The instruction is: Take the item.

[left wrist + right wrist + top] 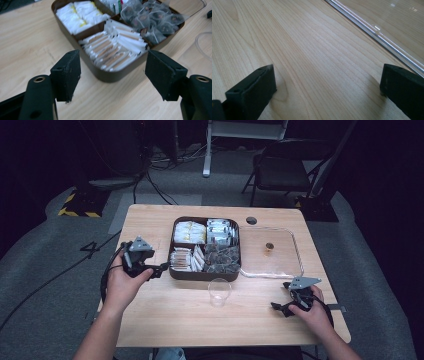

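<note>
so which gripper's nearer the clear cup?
Roughly even, left slightly nearer by the high view. The left gripper sits up-left of the clear cup, beside the brown box. The right gripper is to its right, lower, near the clear lid.

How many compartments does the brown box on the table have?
4. In the brown box: far left holds white-yellow packets, far right white sachets, near left paper sticks, near right clear tea bags. None looks hidden.
</note>
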